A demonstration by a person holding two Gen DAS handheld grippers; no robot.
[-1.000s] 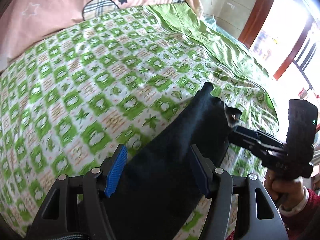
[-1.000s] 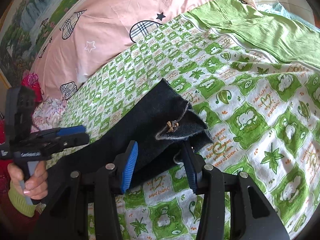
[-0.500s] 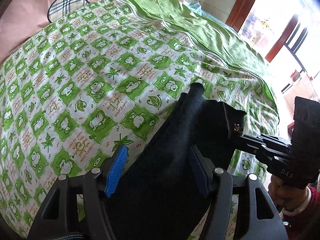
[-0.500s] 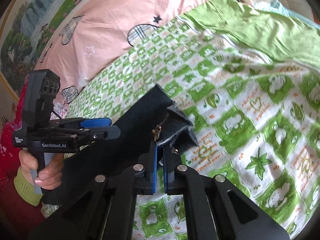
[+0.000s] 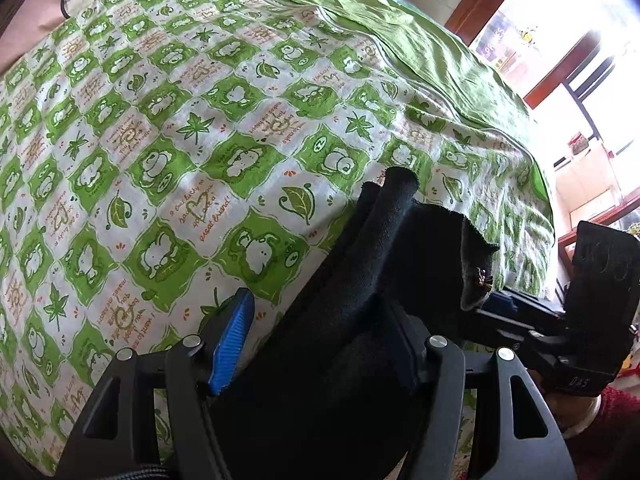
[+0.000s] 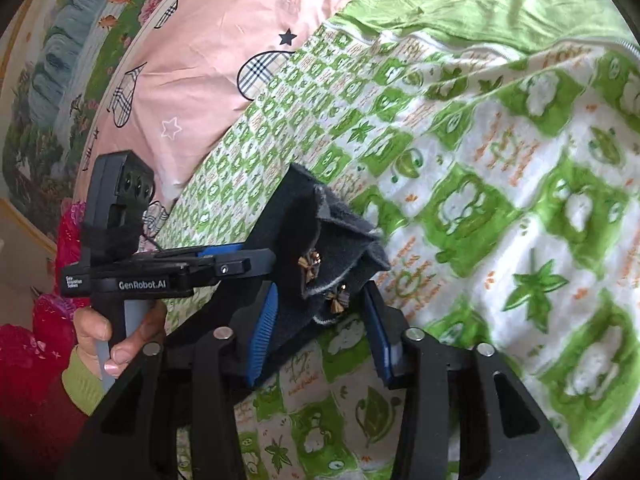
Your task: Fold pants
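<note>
- Right wrist view, item one: pants, dark navy to black, a long narrow bundle lying on the bed sheet. The near end shows grey-edged hems with two small gold bow trims.
- Left wrist view, same pants: the cloth runs up from the bottom of the frame, and its far end stands as a rounded roll above the sheet.
- Right gripper: jaws opening, blue pads either side of the hem end of the pants. The left pad lies against the cloth; the right pad stands clear of it, with sheet visible in the gap. No firm grip shown.
- Right gripper as seen from the left wrist: fingertips at the trimmed hem, beside the pants on their right.
- Left gripper: jaws stand wide, with the pants between them. The right finger is against the cloth; the blue left pad stands apart from it. Pads do not press together on the cloth.
- Left gripper as seen from the right wrist: fingers reach level across to the pants from their left, held by a hand in a red sleeve with a green cuff.
- Bed sheet: green-and-white check with cartoon animals and leaves, under the pants.
- Plain green cloth: beyond the pants, along the sheet's far edge.
- Pink quilt: with plaid hearts and stars, beyond the pants to the left.
- Window with wooden frame: beyond the pants to the right.
</note>
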